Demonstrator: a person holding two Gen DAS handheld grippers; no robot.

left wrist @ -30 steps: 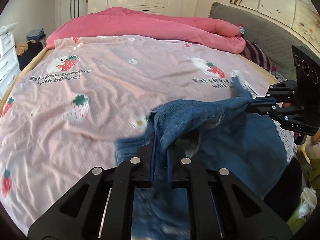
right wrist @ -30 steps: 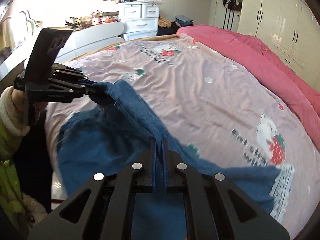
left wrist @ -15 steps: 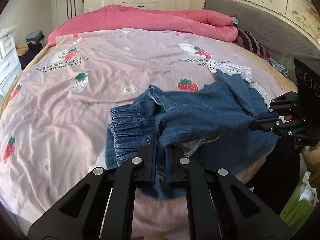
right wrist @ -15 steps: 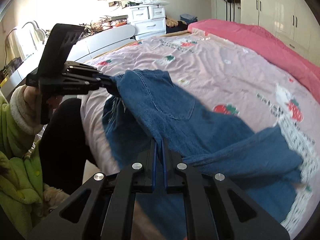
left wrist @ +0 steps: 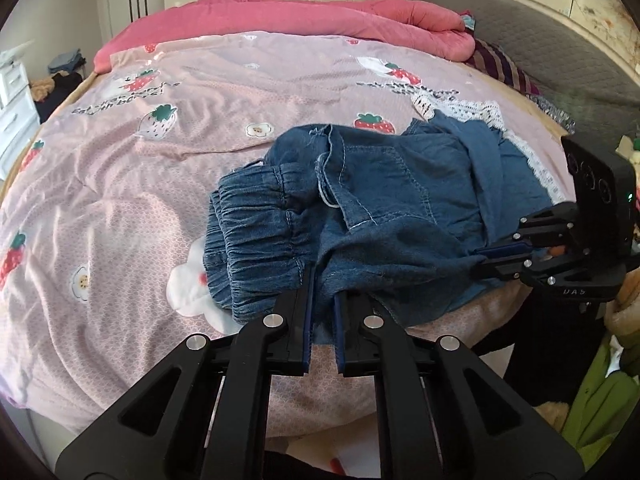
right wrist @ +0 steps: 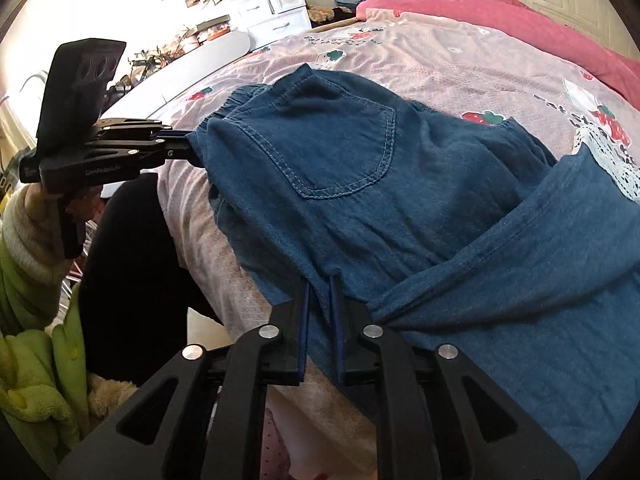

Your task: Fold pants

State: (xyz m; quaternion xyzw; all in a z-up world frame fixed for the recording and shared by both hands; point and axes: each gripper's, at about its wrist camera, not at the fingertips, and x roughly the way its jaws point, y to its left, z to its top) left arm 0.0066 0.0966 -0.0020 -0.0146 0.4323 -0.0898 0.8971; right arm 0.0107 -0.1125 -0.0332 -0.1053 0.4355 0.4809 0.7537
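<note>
Pink strawberry-print bedding (left wrist: 168, 168) covered the wide bed, with a rolled pink quilt (left wrist: 320, 16) along its far side and white wardrobes behind. Near the bed's front edge lay the denim pants (left wrist: 384, 208), bunched and partly doubled over, their elastic waistband (left wrist: 256, 224) toward the left and a back pocket (right wrist: 340, 148) facing up. The left tongs (left wrist: 322, 296) pinched a fold of denim just beside the waistband, the jaws drawn close around the cloth. The right tongs (right wrist: 318, 300) likewise gripped a gathered edge of the fabric nearer the legs, jaws nearly together on it.

Judging by the heaped cloth, the fold was only partly made: a layer had been brought over but sat loose and wrinkled. The next move probably called for laying both held edges down flat and in line, then letting go and smoothing.

Room was plentiful toward the middle of the bed. The near edge was close, though; some denim seemed to overhang it, so pulling further toward the person risked a slide off
</note>
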